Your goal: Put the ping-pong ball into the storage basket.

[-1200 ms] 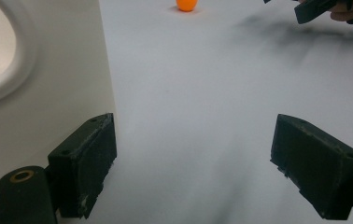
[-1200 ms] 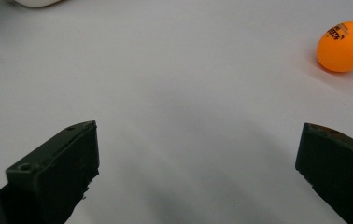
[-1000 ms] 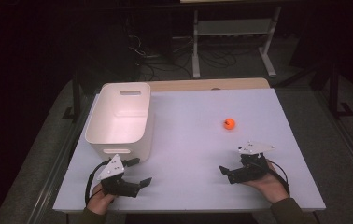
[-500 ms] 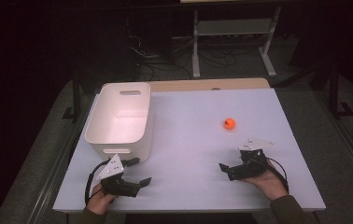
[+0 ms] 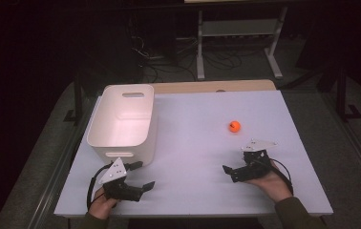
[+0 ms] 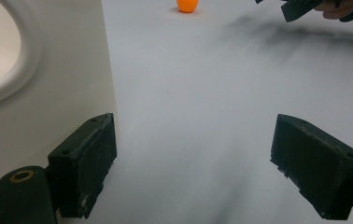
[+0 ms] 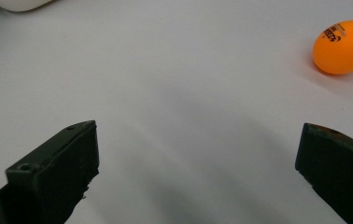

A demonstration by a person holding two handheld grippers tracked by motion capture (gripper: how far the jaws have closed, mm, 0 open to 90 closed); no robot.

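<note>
The ball is not picked up yet.

The orange ball [image 5: 234, 126] sits alone on the white bench [image 5: 193, 143], toward the right edge. The right gripper [image 5: 236, 172] is near it with fingers spread wide and empty. The left gripper [image 5: 140, 179] waits at the near edge beside the white bin [image 5: 121, 124], fingers spread too. The grab, and maybe dropping the ball in the bin, is left.

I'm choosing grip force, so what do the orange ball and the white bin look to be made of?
The orange ball looks like thin, hard plastic with a matte sheen; its printed dark logo suggests a table-tennis ball, probably light and hollow. The white bin appears to be moulded plastic, smooth and slightly glossy, with rounded corners and a cut-out handle slot; its wall thickness can't be judged.
</note>
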